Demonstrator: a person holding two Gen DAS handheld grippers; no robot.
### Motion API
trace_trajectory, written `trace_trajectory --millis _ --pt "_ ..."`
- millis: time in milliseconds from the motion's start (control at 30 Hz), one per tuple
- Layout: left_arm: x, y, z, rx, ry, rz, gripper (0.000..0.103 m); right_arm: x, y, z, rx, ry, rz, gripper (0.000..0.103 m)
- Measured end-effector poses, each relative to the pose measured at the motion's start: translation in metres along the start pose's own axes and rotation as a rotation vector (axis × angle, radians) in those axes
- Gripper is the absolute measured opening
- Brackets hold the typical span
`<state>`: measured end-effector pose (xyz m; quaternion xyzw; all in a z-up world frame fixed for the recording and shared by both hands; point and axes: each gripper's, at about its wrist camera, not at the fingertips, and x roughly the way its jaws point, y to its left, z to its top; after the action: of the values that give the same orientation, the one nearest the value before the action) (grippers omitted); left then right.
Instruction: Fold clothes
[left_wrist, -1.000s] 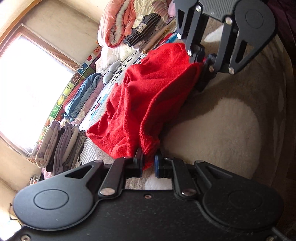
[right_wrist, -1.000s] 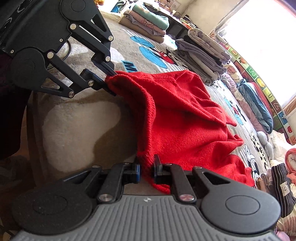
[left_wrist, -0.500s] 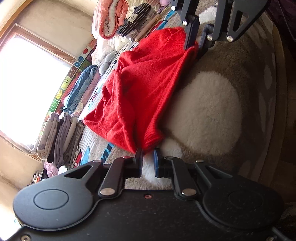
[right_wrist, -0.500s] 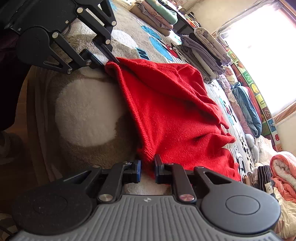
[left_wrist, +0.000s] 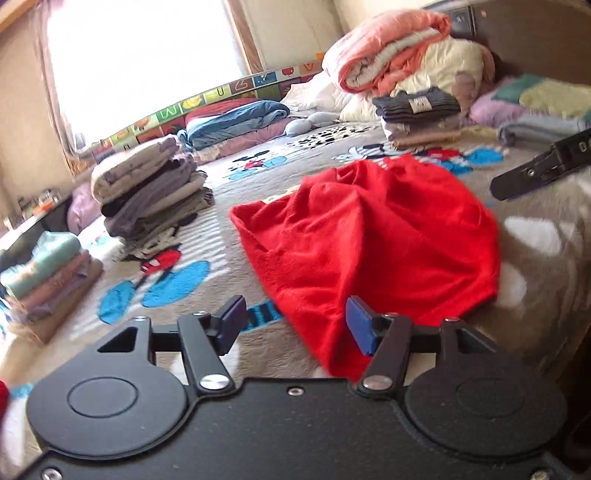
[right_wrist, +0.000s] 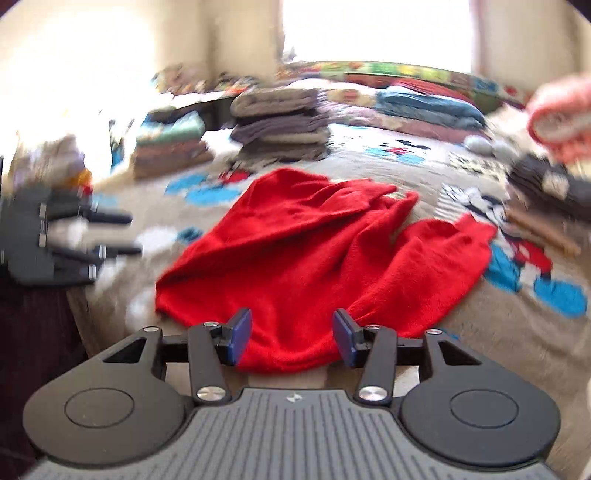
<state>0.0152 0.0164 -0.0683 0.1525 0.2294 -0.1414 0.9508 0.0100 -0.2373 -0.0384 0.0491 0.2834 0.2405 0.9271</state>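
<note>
Lying crumpled on the bed (left_wrist: 221, 192), the red garment (left_wrist: 369, 236) is found at twelve o'clock of both tongs, its long axis judged to run from seven to one in the right wrist view. Left tongs (left_wrist: 295, 325): opening, about half wide, nothing pinched, cloth below the pads. Right tongs (right_wrist: 291, 336): opening likewise, nothing gripped, hem between the jaws; judged the nearer.

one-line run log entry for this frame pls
step: fold clothes | left tongs: opening, pads off cloth | right tongs: opening, pads off cloth | red garment: lying rumpled on bed, unheld
</note>
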Motion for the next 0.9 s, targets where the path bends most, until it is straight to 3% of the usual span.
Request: trace_trajectory --millis 67,133,233,300,333,467,567,633,900 --pt "0.006 -0.002 0.002 -0.100 0.000 -0.043 0.060 0.001 -0.028 -0.012 0.256 -0.077 0.026 0.066" --pt "0.011 -0.008 -0.001 -0.163 0.007 -0.072 0.062 0.003 -0.055 -0.024 0.499 -0.148 0.050 0.071" --pt "0.019 -0.014 -0.009 -0.186 0.020 -0.067 0.063 0.014 -0.079 -0.059 0.690 -0.178 0.059 0.074" --pt "0.023 -0.016 -0.013 -0.184 0.035 -0.052 0.063 0.020 -0.093 -0.076 0.798 -0.184 0.041 0.070" --pt "0.025 -0.018 -0.011 -0.175 0.029 -0.049 0.063 0.020 -0.095 -0.075 0.804 -0.211 0.045 0.071" --pt "0.030 -0.030 -0.006 -0.123 0.000 -0.035 0.067 0.030 -0.101 -0.067 0.793 -0.282 0.045 0.094" --pt "0.040 -0.043 -0.007 -0.069 0.012 -0.040 0.067 0.046 -0.107 -0.062 0.778 -0.279 0.040 0.096" --pt "0.048 -0.049 -0.008 -0.038 0.024 -0.010 0.067 0.055 -0.107 -0.056 0.754 -0.272 0.044 0.103" --pt "0.074 -0.057 0.016 0.054 0.046 0.037 0.067 0.072 -0.101 -0.049 0.702 -0.278 0.028 0.103"
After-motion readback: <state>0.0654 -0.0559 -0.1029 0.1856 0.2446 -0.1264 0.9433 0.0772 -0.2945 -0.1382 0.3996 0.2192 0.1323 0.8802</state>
